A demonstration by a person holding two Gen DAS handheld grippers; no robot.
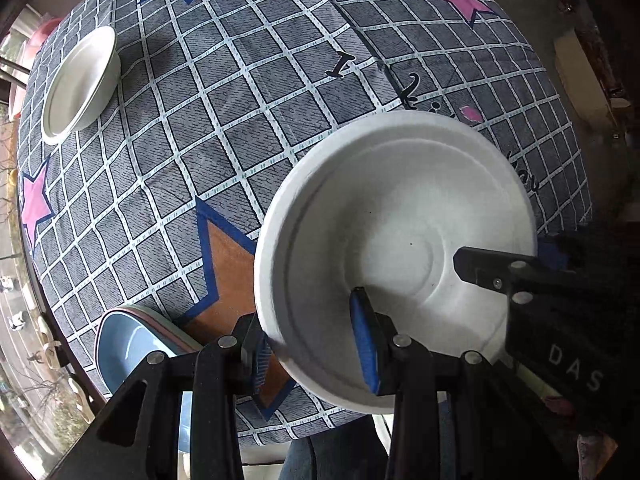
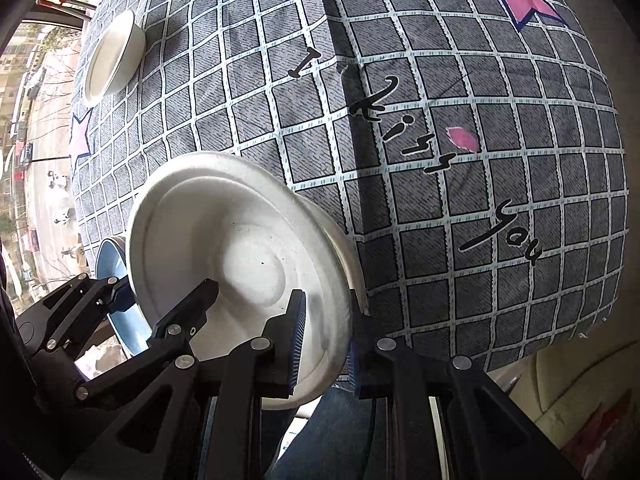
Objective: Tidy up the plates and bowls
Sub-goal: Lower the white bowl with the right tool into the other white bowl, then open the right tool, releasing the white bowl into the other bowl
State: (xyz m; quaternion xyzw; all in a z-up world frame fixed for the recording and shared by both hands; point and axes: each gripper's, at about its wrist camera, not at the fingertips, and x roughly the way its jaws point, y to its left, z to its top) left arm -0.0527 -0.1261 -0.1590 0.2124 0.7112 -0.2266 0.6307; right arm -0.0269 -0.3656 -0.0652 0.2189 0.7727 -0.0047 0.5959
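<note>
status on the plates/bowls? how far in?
Done: plates look stacked at the near table edge. In hand: both tongs, left and right, grip one white bowl by its rim. Left: seat it with the far bowls, apparently already nested across the cloth.

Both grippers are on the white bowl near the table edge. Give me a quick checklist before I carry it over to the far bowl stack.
1. Left gripper straddles the near rim of the white bowl: ok.
2. Right gripper clamps the bowl's rim: ok.
3. Bowl level: not ok, tilted.
4. Bowl empty: ok.
5. Far bowl stack unobstructed on the tablecloth: ok.
6. Clearance from the blue plate stack: cannot tell.
</note>
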